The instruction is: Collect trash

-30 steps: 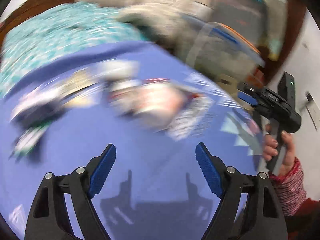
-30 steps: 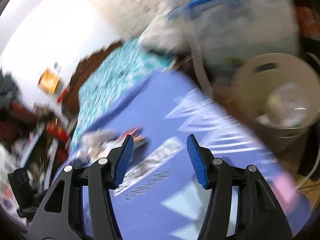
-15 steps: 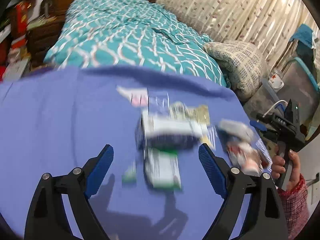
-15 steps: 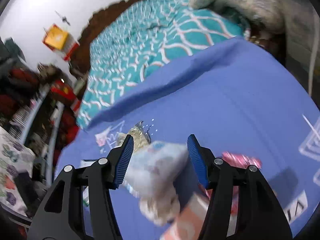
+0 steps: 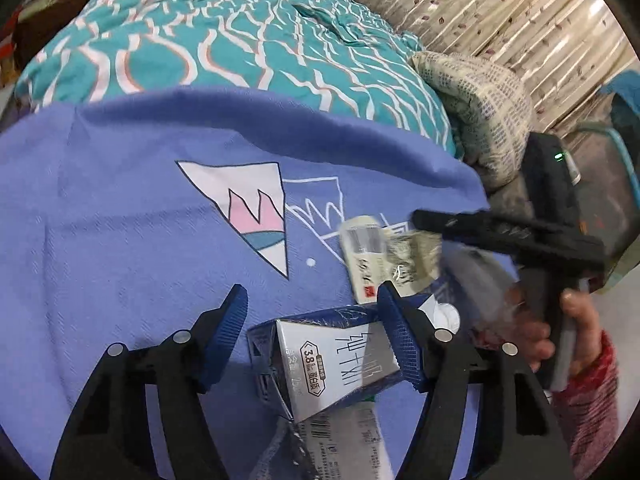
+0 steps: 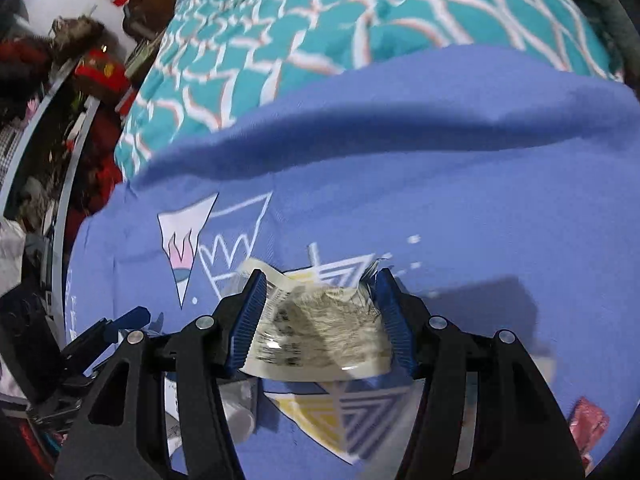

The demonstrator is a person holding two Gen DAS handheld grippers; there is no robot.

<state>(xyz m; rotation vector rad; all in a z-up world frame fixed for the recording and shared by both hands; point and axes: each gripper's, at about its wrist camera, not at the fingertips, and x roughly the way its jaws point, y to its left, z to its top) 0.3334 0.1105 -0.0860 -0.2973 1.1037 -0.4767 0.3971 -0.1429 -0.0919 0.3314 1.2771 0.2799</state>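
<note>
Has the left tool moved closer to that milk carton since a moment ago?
Yes. The left tool has come down toward the blue cloth; the milk carton now sits between its closing jaws instead of ahead of them.

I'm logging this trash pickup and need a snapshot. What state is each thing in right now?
Left gripper: jaws closing around the milk carton, one pad not touching yet.
Milk carton: lying on its side on the blue cloth.
Right gripper: around the clear wrapper; grip unclear.
Clear wrapper: crumpled, between the blue pads.
Blue cloth: spread over the bed, lightly creased.
Pink wrapper: lying on the cloth, untouched.
</note>
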